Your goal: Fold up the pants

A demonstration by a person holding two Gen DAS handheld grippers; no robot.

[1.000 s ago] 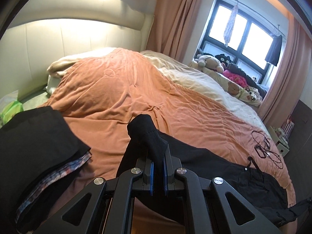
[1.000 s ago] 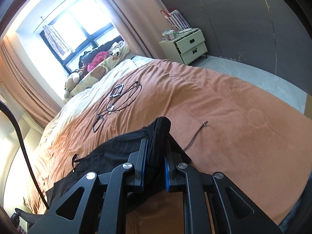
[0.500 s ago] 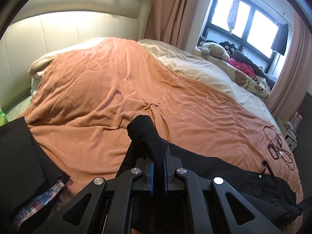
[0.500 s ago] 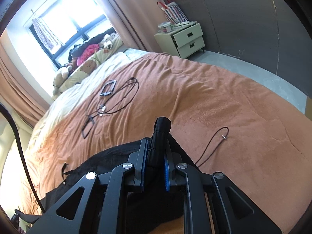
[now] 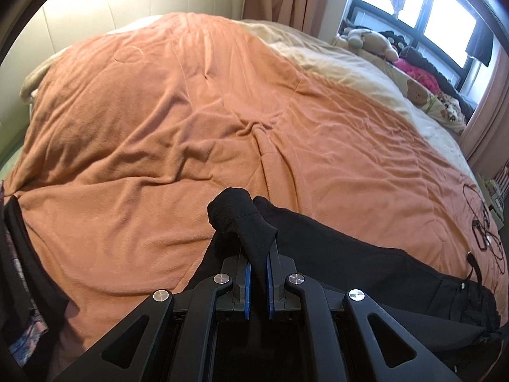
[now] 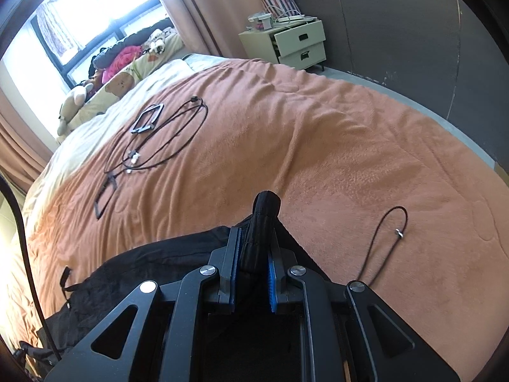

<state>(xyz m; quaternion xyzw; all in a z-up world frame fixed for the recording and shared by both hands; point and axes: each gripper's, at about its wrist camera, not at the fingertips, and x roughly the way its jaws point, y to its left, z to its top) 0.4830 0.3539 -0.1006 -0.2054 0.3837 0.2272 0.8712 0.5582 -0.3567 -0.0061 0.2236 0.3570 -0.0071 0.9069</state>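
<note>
— Two grippers, and both are clamped on the same black pants [image 5: 366,264]?

— Yes. The left gripper [image 5: 258,254] has its blue pads nearly together, with a bunched fold of the black cloth pinched between them and poking out past the tips. The right gripper [image 6: 253,245] is likewise almost closed, squeezing a ribbed roll of the same cloth.

— Where do the pants lie?

— Across the near part of the orange blanket [image 5: 178,121], stretched sideways between the two tools. A thin drawstring [image 6: 385,242] curls on the blanket just right of the right gripper.

— Anything else on the bed?

— A tangle of black cables [image 6: 165,140] farther up the blanket, well apart from the pants. Dark folded clothes [image 5: 19,273] sit at the left edge. Stuffed toys [image 5: 369,39] line the window.
</note>
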